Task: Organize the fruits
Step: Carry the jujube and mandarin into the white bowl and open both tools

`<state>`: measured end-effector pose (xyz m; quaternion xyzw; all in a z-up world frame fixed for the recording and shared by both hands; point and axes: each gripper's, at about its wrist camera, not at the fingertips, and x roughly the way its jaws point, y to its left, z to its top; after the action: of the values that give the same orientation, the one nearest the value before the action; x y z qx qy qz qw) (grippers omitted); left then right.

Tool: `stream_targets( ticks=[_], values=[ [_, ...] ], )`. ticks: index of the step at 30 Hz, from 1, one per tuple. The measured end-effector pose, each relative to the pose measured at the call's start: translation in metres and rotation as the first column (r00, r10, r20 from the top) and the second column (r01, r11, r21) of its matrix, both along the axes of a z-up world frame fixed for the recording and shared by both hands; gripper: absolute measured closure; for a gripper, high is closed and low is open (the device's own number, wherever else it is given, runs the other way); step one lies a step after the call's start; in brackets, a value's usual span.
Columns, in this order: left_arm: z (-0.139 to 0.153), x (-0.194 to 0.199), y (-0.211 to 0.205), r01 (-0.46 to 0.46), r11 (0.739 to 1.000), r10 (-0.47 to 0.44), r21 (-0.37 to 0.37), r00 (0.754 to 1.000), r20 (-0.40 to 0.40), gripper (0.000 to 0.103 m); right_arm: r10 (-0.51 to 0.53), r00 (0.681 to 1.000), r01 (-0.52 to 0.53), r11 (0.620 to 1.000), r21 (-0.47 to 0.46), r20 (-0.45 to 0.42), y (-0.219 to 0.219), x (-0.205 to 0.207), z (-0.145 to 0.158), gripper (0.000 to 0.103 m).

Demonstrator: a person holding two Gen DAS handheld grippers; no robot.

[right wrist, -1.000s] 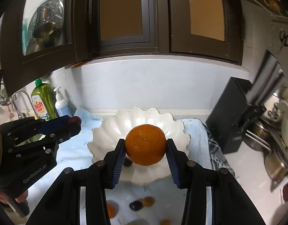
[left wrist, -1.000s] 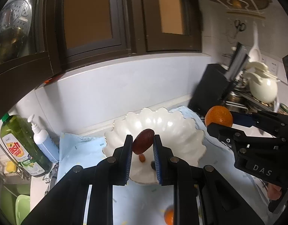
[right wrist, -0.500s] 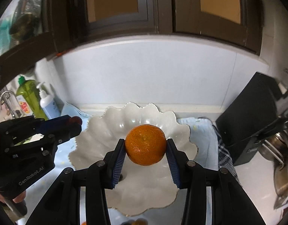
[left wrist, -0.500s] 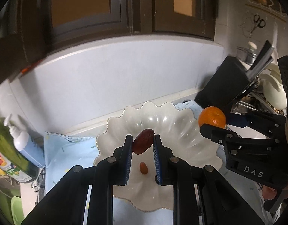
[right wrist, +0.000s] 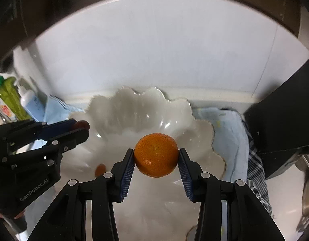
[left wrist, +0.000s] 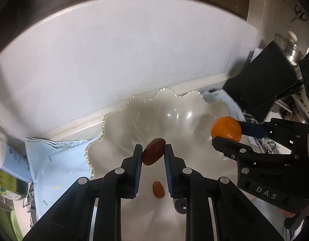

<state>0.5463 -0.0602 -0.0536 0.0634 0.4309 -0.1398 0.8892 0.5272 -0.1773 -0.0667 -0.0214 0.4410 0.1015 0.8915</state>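
A white scalloped bowl (left wrist: 174,112) (right wrist: 138,110) fills the middle of both views. My left gripper (left wrist: 153,150) is shut on a dark red oval fruit (left wrist: 153,153) and hangs over the bowl's left part. Over the bowl's right part my right gripper (right wrist: 156,156) is shut on a round orange (right wrist: 156,154). The left wrist view shows that orange (left wrist: 226,129) at the right, and the right wrist view shows the red fruit (right wrist: 82,124) at the left. On the bowl's floor lie a small orange-brown fruit (left wrist: 158,189) (right wrist: 100,169) and a small dark fruit (left wrist: 180,205).
The bowl stands on a light blue cloth (left wrist: 54,156) (right wrist: 220,120) against a white wall. A black knife block (left wrist: 269,76) (right wrist: 285,116) stands at the right. A green dish soap bottle (right wrist: 7,98) and a white pump bottle (right wrist: 32,104) stand at the left.
Both grippers have moved forward and down over the bowl with their fruits still held. The bowl now looks larger and the cupboards have slid out of view at the top.
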Motion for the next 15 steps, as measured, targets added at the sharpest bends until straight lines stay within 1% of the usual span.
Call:
stream_targets(
  ticks=[3, 8, 12, 15],
  values=[
    [-0.013, 0.012, -0.003, 0.004, 1.000, -0.004, 0.014, 0.999, -0.037, 0.081, -0.002, 0.999, 0.001, 1.000, -0.023, -0.033, 0.003, 0.009, -0.011, 0.058],
    [-0.031, 0.027, -0.002, -0.001, 1.000, 0.003, 0.022, 0.995, -0.096, 0.080, 0.003, 0.997, -0.005, 1.000, -0.024, -0.077, 0.004, 0.017, -0.021, 0.058],
    [-0.040, 0.034, -0.003, -0.002, 1.000, 0.003, 0.008, 0.991, -0.134, 0.080, 0.006, 0.994, -0.008, 1.000, -0.018, -0.106, 0.005, 0.023, -0.027, 0.058],
    [-0.043, 0.036, -0.004, -0.002, 1.000, 0.004, 0.011, 0.989, -0.145, 0.077, 0.007, 0.993, -0.009, 1.000, -0.017, -0.117, 0.005, 0.026, -0.030, 0.057]
  ],
)
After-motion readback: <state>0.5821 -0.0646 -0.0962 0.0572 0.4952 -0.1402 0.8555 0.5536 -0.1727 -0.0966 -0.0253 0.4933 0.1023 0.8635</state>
